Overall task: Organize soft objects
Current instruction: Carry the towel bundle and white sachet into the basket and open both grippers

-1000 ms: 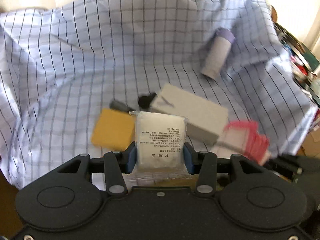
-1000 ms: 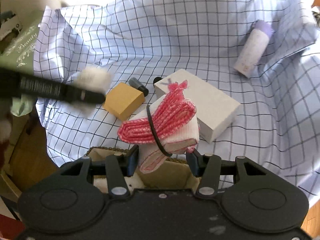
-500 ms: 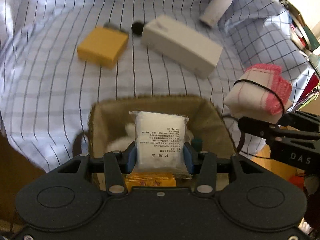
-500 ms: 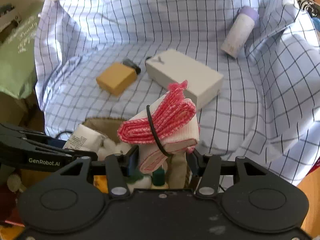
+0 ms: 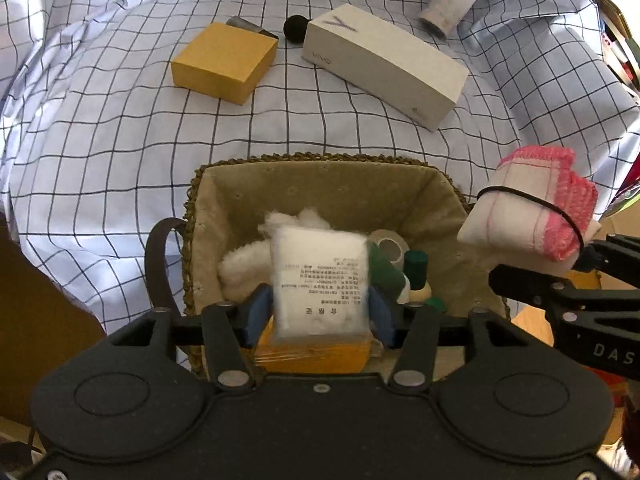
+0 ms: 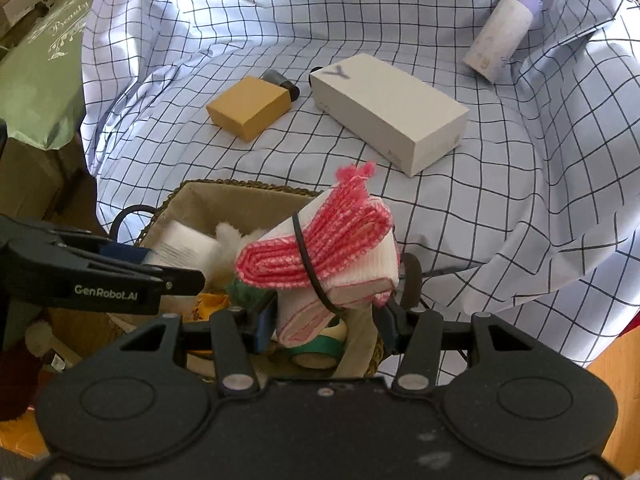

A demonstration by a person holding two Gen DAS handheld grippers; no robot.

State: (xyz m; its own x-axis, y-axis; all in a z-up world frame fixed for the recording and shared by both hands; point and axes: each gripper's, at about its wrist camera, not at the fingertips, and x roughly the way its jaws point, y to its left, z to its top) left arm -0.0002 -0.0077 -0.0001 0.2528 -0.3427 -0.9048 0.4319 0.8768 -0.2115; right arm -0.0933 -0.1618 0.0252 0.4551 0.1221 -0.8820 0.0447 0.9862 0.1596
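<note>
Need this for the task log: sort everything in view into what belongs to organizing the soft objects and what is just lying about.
Belongs to the job:
- cotton packet, between the left gripper fingers
- pink-edged cloth bundle, held by the right gripper
- woven basket below both
- white fluff in the basket

Lying about:
- yellow box
- white box
- purple-capped bottle
- checked cloth

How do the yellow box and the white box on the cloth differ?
The yellow box is small and squarish; the white box is long and larger. The white box bears a grey mark at one end; the yellow box looks plain. Both lie flat on the checked cloth, outside the basket.
</note>
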